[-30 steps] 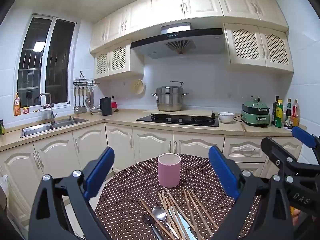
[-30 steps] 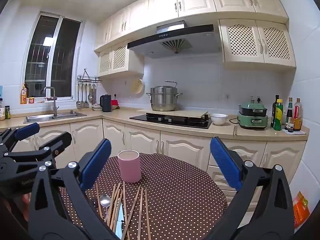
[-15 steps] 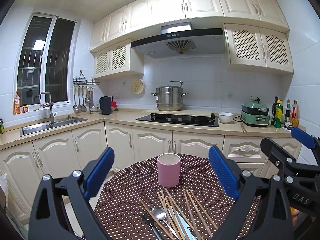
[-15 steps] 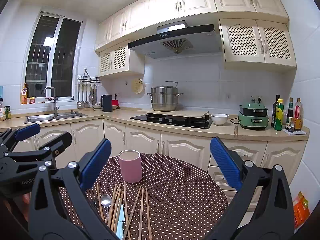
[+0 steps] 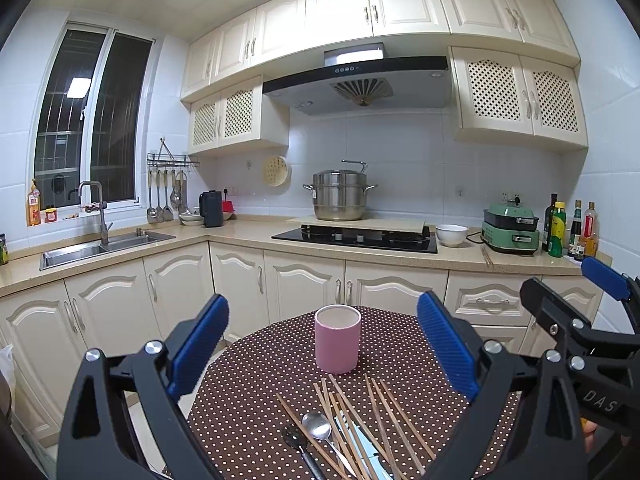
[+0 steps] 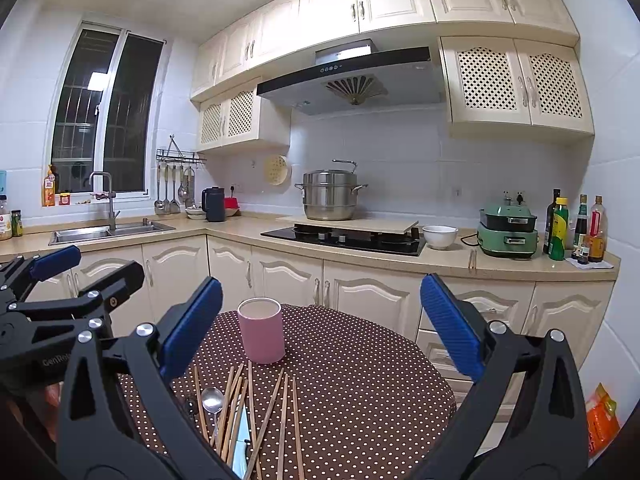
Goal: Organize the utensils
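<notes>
Hovering spread and empty, both tongs, left (image 5: 320, 356) and right (image 6: 320, 328), are held above the table (image 6: 360, 380); chopsticks (image 6: 256, 408) (handles nearward) are fanned before the pink cup (image 6: 261, 330), nearer the left.

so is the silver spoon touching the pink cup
Apart. In the right wrist view the silver spoon lies among the chopsticks, with a strip of bare dotted tablecloth between its bowl and the pink cup.
</notes>
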Motion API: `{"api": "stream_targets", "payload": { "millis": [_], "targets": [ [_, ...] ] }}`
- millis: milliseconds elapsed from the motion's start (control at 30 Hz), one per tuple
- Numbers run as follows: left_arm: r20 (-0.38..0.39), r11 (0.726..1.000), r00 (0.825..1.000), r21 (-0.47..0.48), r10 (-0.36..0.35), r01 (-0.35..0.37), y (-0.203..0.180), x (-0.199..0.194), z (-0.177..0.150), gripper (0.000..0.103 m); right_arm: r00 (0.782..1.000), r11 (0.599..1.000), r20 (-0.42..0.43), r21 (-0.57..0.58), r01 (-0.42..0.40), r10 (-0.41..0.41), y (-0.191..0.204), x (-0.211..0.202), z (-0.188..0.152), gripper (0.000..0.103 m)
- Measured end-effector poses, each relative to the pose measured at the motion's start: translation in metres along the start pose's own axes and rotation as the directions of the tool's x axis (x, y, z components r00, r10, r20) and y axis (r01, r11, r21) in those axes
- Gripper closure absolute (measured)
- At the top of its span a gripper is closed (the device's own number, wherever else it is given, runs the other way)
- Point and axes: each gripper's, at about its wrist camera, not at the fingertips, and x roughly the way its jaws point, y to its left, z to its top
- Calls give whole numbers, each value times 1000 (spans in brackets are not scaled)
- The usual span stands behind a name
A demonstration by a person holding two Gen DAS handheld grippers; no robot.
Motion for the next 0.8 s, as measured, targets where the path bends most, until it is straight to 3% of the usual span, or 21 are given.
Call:
{"api": "stream_targets", "payload": {
  "millis": [800],
  "targets": [
    [-10, 1000, 1000, 1, 1, -1, 0, 2, -3, 10, 1000, 1000, -15, 8, -1, 1, -2, 1, -2, 6]
  ]
}}
